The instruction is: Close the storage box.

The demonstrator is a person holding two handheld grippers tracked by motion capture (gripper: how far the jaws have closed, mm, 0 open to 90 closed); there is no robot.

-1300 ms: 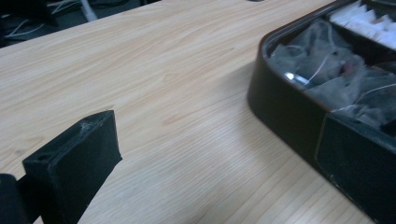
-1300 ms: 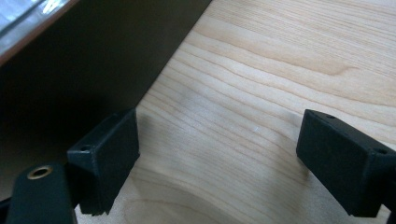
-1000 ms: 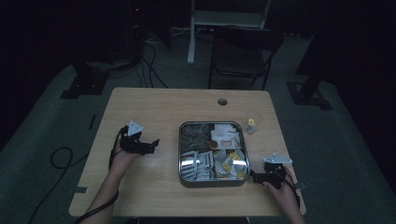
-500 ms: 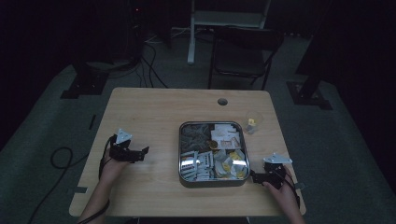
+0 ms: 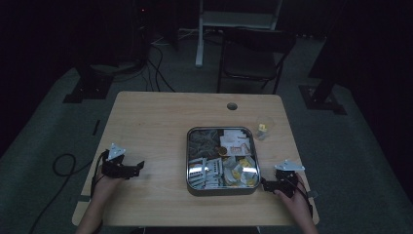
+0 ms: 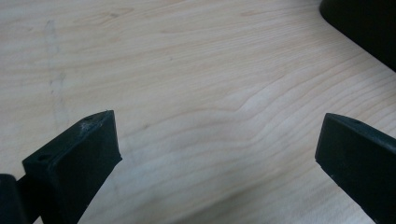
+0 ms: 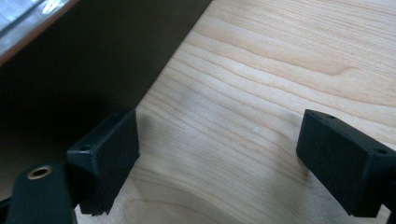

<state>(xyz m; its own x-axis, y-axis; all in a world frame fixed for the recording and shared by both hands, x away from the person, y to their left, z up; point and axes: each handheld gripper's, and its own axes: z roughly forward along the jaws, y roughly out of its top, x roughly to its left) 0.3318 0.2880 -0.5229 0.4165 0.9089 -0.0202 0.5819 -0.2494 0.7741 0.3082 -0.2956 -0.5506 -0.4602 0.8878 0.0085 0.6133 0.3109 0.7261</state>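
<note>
Two grippers rest near the tabletop's near edge, both released, jaws spread over bare wood: left gripper near the left corner, right gripper just beside the tin's near right corner. One square tin of mixed bits sits mid-tabletop. One cup stands near the far right edge.

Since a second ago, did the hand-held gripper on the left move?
Yes. The left hand-held gripper has drawn away from the metal tray, toward the table's left edge and the person.
</note>
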